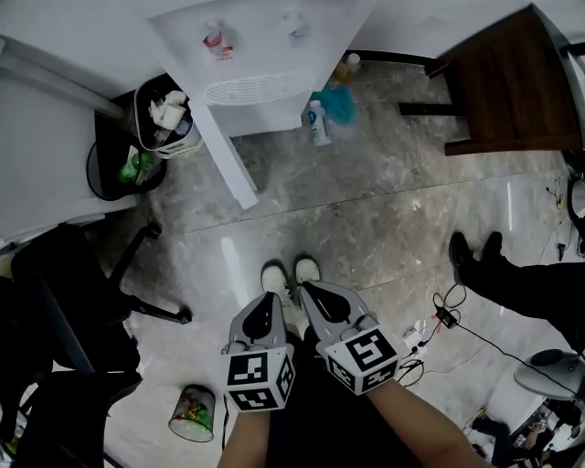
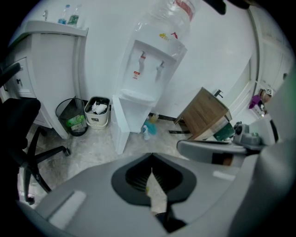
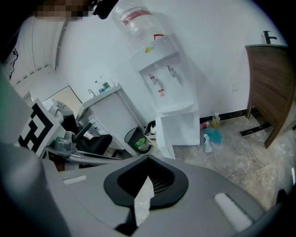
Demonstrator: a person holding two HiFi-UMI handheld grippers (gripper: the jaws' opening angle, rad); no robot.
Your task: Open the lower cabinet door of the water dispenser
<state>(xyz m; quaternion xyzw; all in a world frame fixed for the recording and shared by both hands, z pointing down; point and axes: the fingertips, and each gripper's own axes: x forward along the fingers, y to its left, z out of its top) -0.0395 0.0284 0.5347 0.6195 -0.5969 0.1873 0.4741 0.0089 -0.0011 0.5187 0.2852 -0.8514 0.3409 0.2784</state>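
The white water dispenser stands against the far wall with a bottle on top. Its lower cabinet door stands swung out to the left, edge-on toward me; the door also shows in the left gripper view and the right gripper view. My left gripper and right gripper hang side by side low in the head view, well short of the dispenser, above my white shoes. Both are shut with nothing between the jaws.
A black mesh bin and a white bin sit left of the dispenser, with bottles at its right. A wooden table is far right. An office chair stands to the left, another person's feet and cables to the right, and a small bin nearby.
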